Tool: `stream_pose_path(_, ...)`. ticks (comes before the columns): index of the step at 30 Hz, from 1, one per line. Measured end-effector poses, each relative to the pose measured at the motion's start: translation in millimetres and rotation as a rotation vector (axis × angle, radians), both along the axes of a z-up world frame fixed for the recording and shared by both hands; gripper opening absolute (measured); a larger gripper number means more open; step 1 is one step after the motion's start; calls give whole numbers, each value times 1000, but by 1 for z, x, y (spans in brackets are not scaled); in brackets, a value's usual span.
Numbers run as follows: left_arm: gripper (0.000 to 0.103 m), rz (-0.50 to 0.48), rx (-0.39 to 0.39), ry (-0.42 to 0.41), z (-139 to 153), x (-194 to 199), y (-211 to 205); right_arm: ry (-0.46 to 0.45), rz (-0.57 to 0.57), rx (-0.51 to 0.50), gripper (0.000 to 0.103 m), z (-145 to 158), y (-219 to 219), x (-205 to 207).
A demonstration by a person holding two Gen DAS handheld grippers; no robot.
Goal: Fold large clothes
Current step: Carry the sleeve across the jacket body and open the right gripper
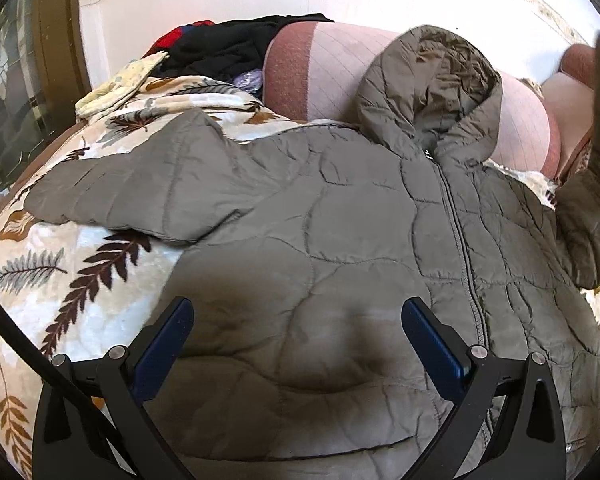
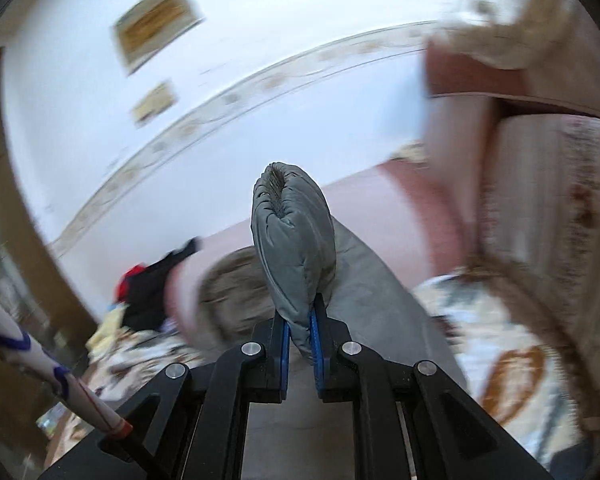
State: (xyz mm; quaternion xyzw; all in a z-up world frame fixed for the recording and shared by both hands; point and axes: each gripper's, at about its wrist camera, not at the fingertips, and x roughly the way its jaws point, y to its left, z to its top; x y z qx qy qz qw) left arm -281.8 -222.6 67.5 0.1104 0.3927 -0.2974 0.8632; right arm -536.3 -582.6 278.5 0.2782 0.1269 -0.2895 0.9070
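A grey-olive quilted hooded jacket (image 1: 320, 232) lies front up, zipped, on a leaf-patterned bedspread (image 1: 60, 280). Its hood (image 1: 432, 92) rests against the pink cushions, and one sleeve (image 1: 112, 192) stretches to the left. My left gripper (image 1: 298, 320) hangs open just above the jacket's lower front, with nothing between its blue pads. In the right wrist view my right gripper (image 2: 299, 332) is shut on the cuff (image 2: 294, 232) of the other sleeve, lifted well above the bed. That raised sleeve (image 1: 592, 216) shows at the right edge of the left wrist view.
Pink cushions (image 1: 332, 68) line the back of the bed. A pile of black and red clothes (image 1: 228, 48) sits at the back left, beside a dark wooden frame (image 1: 56, 40). A white wall with framed pictures (image 2: 156, 24) stands behind.
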Motion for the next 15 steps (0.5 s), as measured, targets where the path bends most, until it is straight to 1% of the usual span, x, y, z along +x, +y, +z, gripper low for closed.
stream_pose_path(3, 103, 17, -10, 3, 2, 4, 8, 9, 112, 17, 10, -8, 36, 41)
stream_pose_path(6, 103, 31, -12, 8, 1, 8, 13, 37, 212, 44, 10, -31, 69, 77)
stream_pose_path(8, 103, 39, -13, 11, 1, 10, 15, 51, 266, 83, 10, -53, 87, 100)
stream_pose_path(10, 103, 48, -11, 8, 1, 11, 17, 66, 317, 139, 10, -81, 103, 122)
stream_pose_path(15, 103, 83, -13, 5, 1, 17, 21, 117, 423, 264, 10, -147, 136, 166)
